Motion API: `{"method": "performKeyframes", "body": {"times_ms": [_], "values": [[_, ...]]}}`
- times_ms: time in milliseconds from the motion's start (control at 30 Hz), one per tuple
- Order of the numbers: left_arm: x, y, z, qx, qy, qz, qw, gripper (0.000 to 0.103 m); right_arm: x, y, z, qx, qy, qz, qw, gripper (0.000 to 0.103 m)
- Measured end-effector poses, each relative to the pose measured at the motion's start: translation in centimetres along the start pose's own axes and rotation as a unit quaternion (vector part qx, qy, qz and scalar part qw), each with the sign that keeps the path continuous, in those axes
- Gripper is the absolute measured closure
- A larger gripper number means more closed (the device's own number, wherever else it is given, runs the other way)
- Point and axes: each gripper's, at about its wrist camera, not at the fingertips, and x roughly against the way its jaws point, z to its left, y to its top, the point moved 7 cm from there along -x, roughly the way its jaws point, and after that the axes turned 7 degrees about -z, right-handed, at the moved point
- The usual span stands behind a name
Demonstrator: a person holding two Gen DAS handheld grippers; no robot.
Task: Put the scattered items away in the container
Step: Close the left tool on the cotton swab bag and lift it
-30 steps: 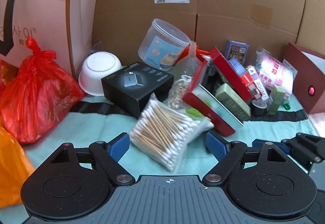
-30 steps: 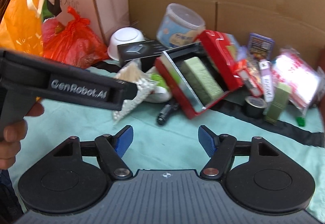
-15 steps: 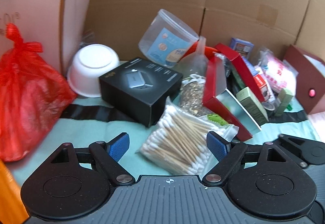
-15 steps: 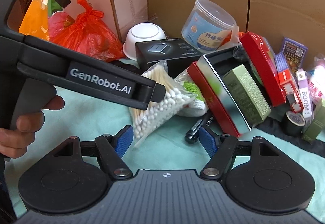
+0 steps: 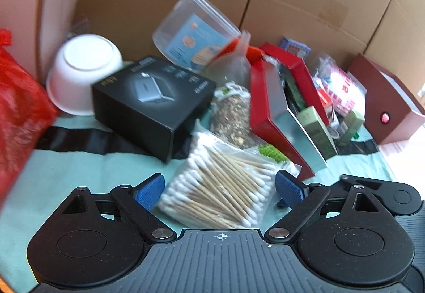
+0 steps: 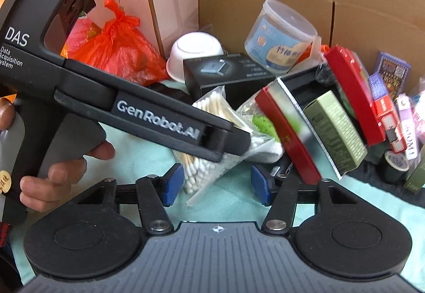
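A clear bag of cotton swabs [image 5: 221, 188] lies on the teal cloth, between the open blue pads of my left gripper [image 5: 219, 190], which do not touch it. In the right wrist view the bag of cotton swabs [image 6: 204, 157] is partly hidden by the left gripper's black body [image 6: 148, 117]. My right gripper [image 6: 216, 181] is open and empty, just in front of the bag. The open red box [image 5: 276, 117] stands tilted to the right with a green carton [image 6: 334, 130] inside it.
A black box [image 5: 156, 99], white bowl [image 5: 82, 75], clear round tub [image 5: 196, 32] and bag of dried mix [image 5: 233, 114] lie behind. A red plastic bag [image 6: 117, 45] sits left. Small boxes and a tape roll [image 6: 395, 165] lie right. Cardboard walls stand behind.
Both grippers have moved forward towards the bag of cotton swabs. The bag now lies between the left gripper's pads. Both grippers stay open.
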Motion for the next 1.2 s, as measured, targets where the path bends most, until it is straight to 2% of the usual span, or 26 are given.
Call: {"method": "performKeyframes", "body": {"times_ms": [233, 467, 900, 1200], "values": [[0.3, -0.5, -0.4, 0.005, 0.002, 0.013, 0.9999, 0.021, 0.1, -0.1, 0.0, -0.005, 0.009, -0.003, 1.000, 0.052], [1.1, -1.9, -1.7, 0.007, 0.000, 0.026, 0.9996, 0.027, 1.6, -1.0, -0.5, -0.016, 0.019, 0.007, 1.000, 0.061], [1.1, -5.4, -11.3, -0.035, -0.060, 0.051, 0.9963, 0.024, 9.2, -4.7, -4.3, -0.022, -0.029, 0.029, 0.999, 0.062], [0.5, -6.9, -17.5, -0.052, -0.097, 0.066, 0.9918, 0.021, 13.8, -7.4, -7.8, -0.043, -0.067, 0.031, 0.996, 0.059]]}}
